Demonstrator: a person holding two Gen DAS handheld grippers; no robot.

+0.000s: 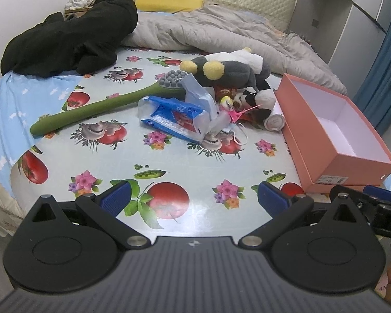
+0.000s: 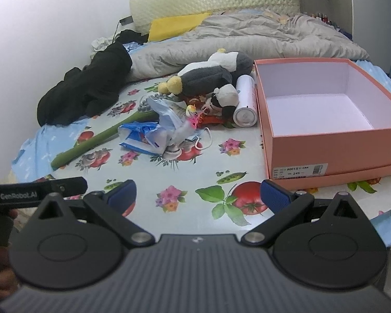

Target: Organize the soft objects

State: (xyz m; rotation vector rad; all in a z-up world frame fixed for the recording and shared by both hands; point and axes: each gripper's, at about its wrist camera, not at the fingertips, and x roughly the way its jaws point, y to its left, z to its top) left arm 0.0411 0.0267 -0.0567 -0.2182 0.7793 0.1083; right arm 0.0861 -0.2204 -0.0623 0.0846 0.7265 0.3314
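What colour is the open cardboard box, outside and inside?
The box is salmon pink outside and white inside, clearest in the right wrist view.

Salmon-pink box (image 2: 336, 146), green brush handle (image 1: 91, 109), seemingly tomato-print cloth (image 1: 185, 167).

Black ribbed left claw (image 1: 193, 195) and right claw (image 2: 197, 193), blue pads, silver screws

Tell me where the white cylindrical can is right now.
The white cylindrical can lies on its side in the right wrist view, right of centre, between the small panda plush and the open pink cardboard box, close against the box's left wall.
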